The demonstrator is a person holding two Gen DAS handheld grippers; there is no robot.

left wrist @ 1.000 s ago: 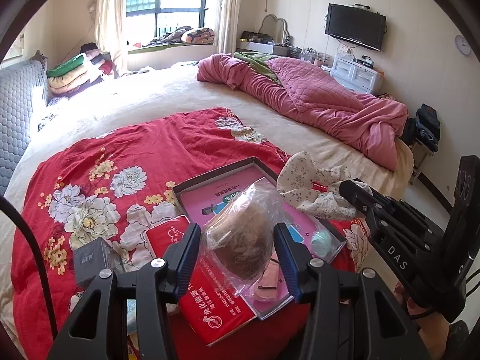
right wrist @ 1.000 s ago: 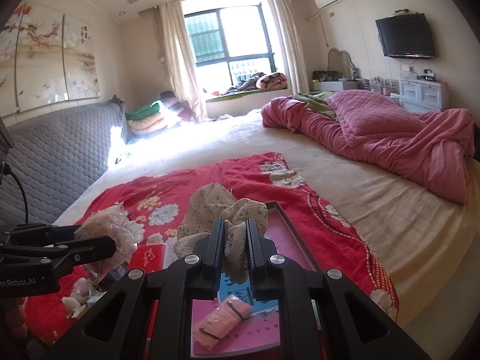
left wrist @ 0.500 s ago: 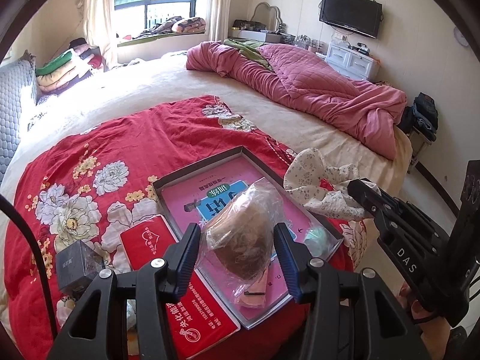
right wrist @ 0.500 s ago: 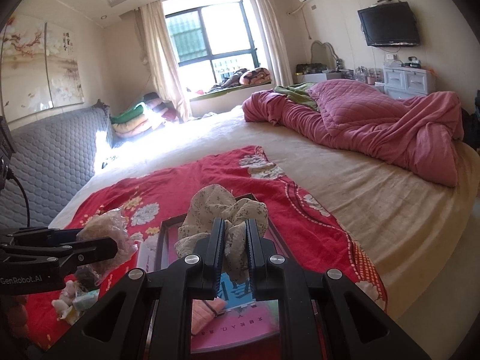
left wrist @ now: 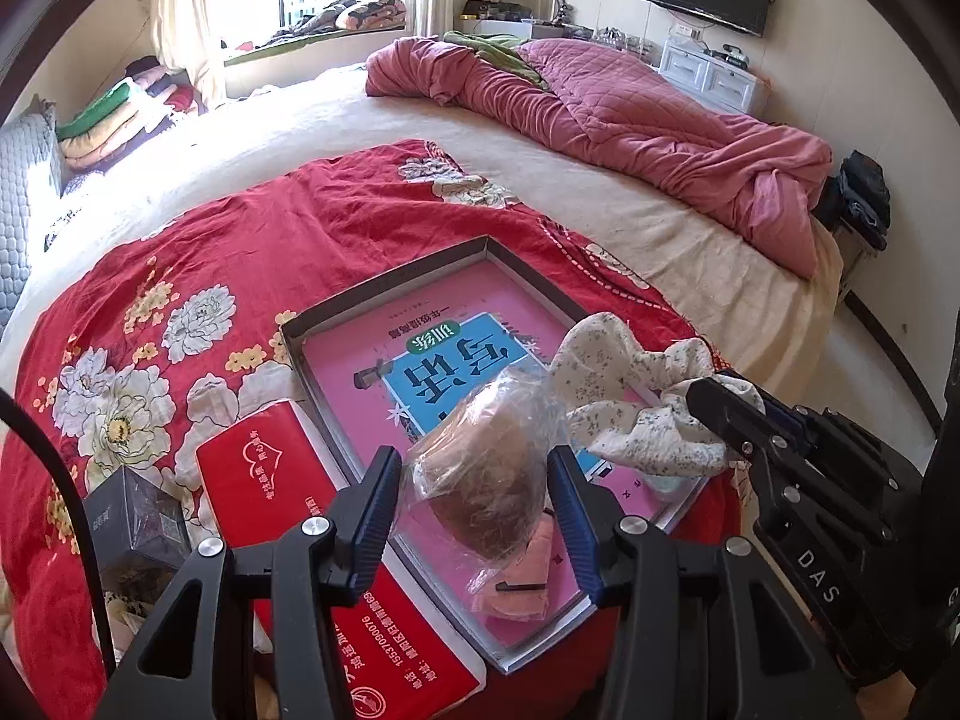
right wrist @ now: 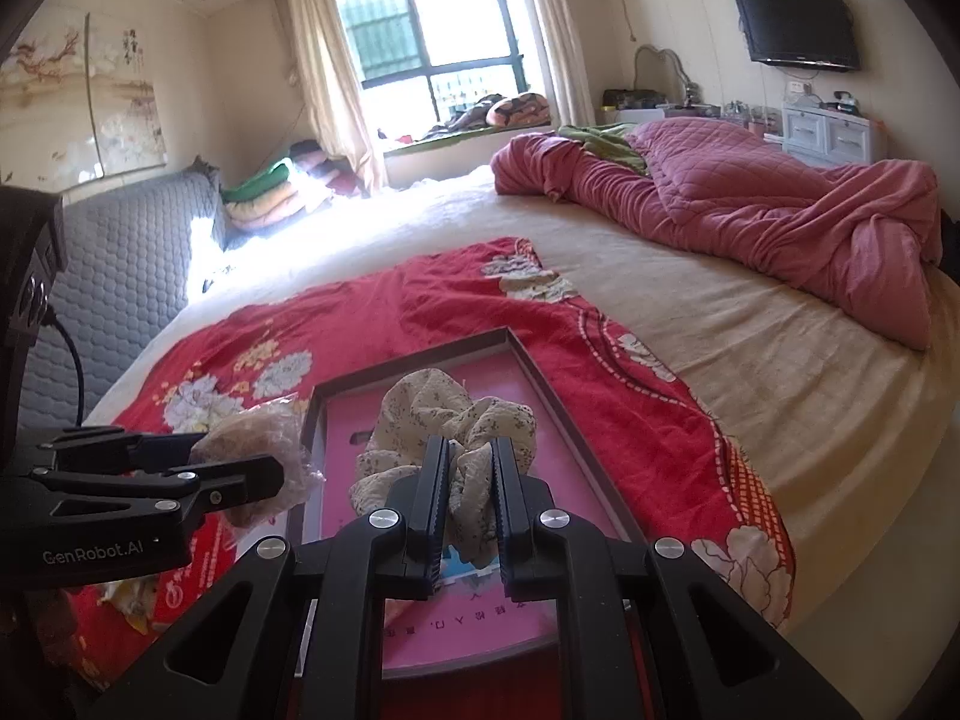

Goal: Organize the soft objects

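**Two grippers, each holding a soft item over the box**

Going L to R. Sitting far L on the red floral bedspread [left wrist: 240, 228]: small dark box [left wrist: 135, 519], w/ a red booklet [left wrist: 300, 516] just beside it, lying flat against the L wall of the shallow grey box [left wrist: 384, 294]. Lying inside that box: pink book w/ blue panel [left wrist: 438, 360], plus a pink rolled item w/ black band [left wrist: 522, 576] near the front edge.

Hanging over the box front: left gripper [left wrist: 474, 486], fingers set fairly wide, pinching a clear plastic bag w/ brownish fluffy contents [left wrist: 486, 468] btwn the blue pads. Bag bulging upward past the fingertips; whether touching the book below, can't tell. Showing in the R wrist view at L edge too [right wrist: 240, 480], bag [right wrist: 258, 450] sticking out beyond the tips.

Further R: right gripper [right wrist: 469, 474], jaws narrow, clamping a cream floral scrunchie [right wrist: 456, 420] — cloth bunching above and to both sides of the fingers, hovering above the pink book's R half. Same scrunchie [left wrist: 630, 396] visible in the L wrist view, held at the black tips [left wrist: 720, 414], just beside the bag.

Lying far R across the bed: rumpled pink quilt [left wrist: 660, 132].
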